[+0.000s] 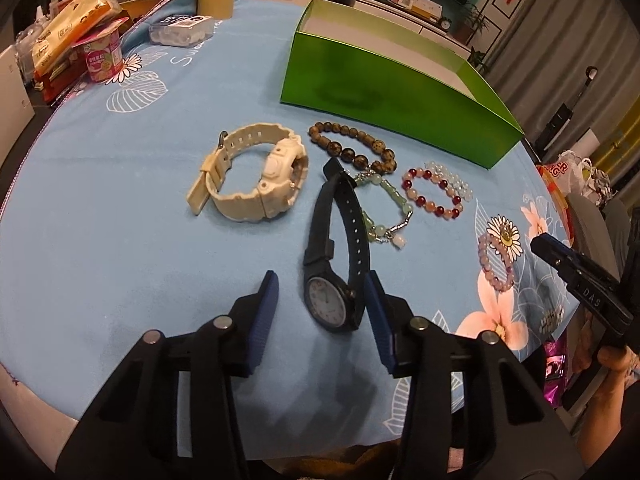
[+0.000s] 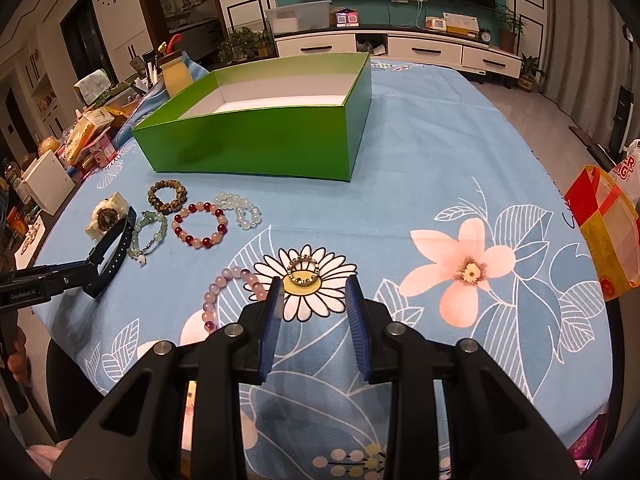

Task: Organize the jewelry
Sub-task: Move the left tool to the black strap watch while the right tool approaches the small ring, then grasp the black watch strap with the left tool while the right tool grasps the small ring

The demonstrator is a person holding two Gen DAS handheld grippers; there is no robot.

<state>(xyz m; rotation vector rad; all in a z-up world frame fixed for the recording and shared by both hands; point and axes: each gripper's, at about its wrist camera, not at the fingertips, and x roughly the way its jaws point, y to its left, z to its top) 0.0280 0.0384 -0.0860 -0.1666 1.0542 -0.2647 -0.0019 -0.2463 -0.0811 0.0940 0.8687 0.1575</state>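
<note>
My left gripper (image 1: 322, 286) is open, its fingers on either side of the face of a black watch (image 1: 334, 248) lying on the blue cloth. Beyond it lie a cream watch (image 1: 256, 172), a brown bead bracelet (image 1: 352, 146), a green jade bracelet (image 1: 386, 208), a red-and-pink bead bracelet (image 1: 436, 192) and a clear bead bracelet (image 1: 454, 178). My right gripper (image 2: 314, 290) is open, just short of a small metal ring (image 2: 303, 271) on a daisy print. A pink-purple bracelet (image 2: 230, 292) lies to its left. The open green box (image 2: 260, 120) stands behind, empty.
The table (image 2: 440, 140) has a blue flowered cloth. Snack packs and a pink cup (image 1: 104, 54) crowd the far left edge, with a clear case (image 1: 180, 30) nearby. A yellow-red bag (image 2: 608, 232) hangs at the right edge.
</note>
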